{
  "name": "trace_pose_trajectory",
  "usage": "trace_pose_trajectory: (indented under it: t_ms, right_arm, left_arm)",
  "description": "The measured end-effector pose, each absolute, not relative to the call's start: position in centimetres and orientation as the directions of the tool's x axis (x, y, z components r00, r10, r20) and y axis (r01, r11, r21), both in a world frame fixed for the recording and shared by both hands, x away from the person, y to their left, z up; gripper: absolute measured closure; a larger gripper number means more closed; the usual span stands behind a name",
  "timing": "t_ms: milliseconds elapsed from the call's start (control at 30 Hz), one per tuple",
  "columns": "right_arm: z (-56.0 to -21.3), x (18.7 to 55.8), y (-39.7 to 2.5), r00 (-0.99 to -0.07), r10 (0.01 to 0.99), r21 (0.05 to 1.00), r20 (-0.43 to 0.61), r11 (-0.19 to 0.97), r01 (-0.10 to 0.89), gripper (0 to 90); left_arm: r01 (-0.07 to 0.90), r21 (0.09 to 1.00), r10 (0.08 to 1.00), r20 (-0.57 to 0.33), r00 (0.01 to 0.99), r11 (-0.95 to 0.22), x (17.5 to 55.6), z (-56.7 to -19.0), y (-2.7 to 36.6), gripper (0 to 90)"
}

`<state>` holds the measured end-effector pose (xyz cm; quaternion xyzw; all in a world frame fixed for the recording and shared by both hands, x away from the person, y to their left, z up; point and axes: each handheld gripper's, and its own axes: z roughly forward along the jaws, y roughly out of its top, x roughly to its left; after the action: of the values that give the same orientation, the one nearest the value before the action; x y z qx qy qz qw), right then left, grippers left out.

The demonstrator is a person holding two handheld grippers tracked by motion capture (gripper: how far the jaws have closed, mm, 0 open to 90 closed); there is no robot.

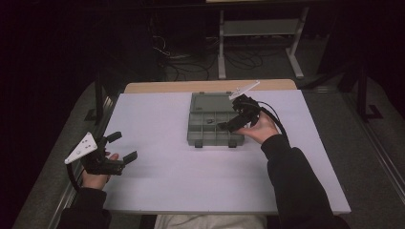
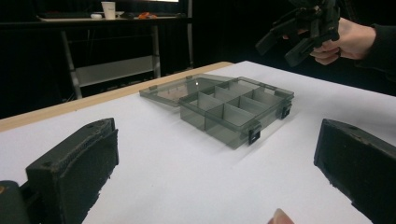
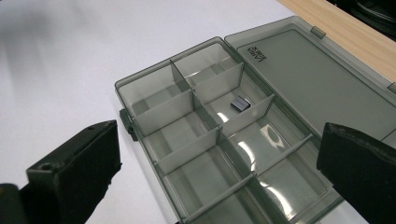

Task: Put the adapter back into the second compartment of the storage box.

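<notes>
Right now my right claw (image 1: 228,123) hangs spread wide and empty above the compartment box (image 1: 213,125), whose lid (image 3: 314,78) lies flat open so I can reach the small dark chip (image 3: 239,103); my left claw (image 1: 122,147) waits agape over the desk (image 1: 181,181).

— What is the compartment box (image 3: 219,135) made of?
— Smoky, see-through plastic, smooth and glossy; its dividers catch glare. The small dark chip (image 3: 239,103) inside looks matt.
— And the table (image 1: 191,176)?
— A matt white top with a bare wood strip (image 1: 157,87) behind. The right gripper (image 3: 219,172) has rough, matt black pads.
</notes>
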<state>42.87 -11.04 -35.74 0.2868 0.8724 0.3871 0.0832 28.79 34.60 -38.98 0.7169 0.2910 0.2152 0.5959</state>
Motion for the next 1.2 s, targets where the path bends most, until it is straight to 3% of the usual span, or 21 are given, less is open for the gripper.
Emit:
trace_pose_trajectory:
  t_ms: [1200]
  right_arm:
    - [-37.0, 37.9, -14.6, -0.787, 0.613, 0.756, 0.065, 0.484, 0.440, 0.0]
  left_arm:
    - [0.158, 0.980, 0.673, -0.037, 0.739, -0.120, 28.7, -39.0, 34.5, 0.0]
